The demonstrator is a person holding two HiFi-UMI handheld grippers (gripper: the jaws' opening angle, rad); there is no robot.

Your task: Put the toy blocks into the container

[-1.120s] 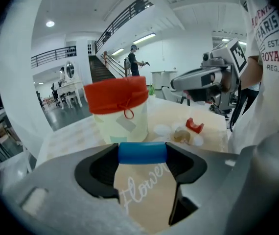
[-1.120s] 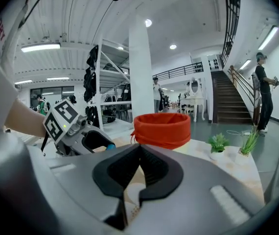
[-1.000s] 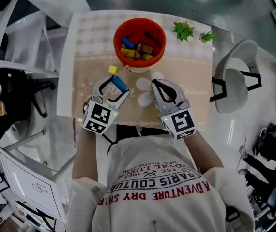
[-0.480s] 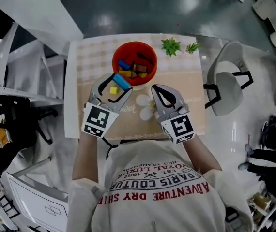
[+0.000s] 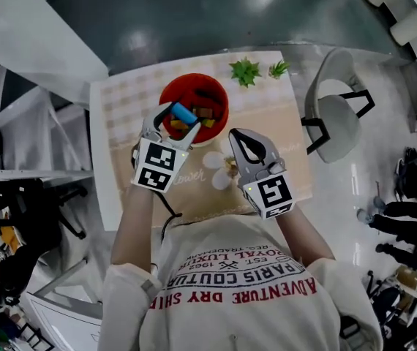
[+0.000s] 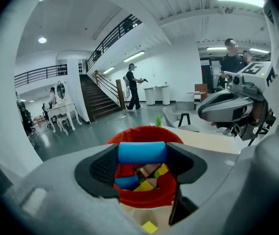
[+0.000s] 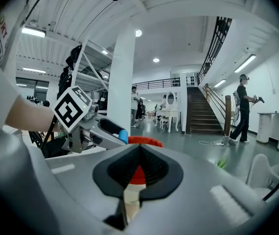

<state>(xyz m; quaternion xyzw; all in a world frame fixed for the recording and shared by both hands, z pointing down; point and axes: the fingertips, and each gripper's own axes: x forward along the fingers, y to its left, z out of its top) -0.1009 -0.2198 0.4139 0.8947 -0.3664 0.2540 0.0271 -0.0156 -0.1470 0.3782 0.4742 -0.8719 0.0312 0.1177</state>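
Blue rounded block [image 6: 142, 152] pinched in left gripper [image 5: 175, 115] jaws above red container [image 6: 142, 199]; right gripper [image 7: 138, 155] jaws pressed together.

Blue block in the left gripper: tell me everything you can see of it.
The blue block is a short rounded bar, plain bright blue and smooth, maybe painted wood or plastic, with no markings showing. It lies level, crosswise between the jaws of the left gripper, whose black pads press on its two ends. Nothing else touches it. It hangs in the air at the near side of the red bucket, not yet dropped in.
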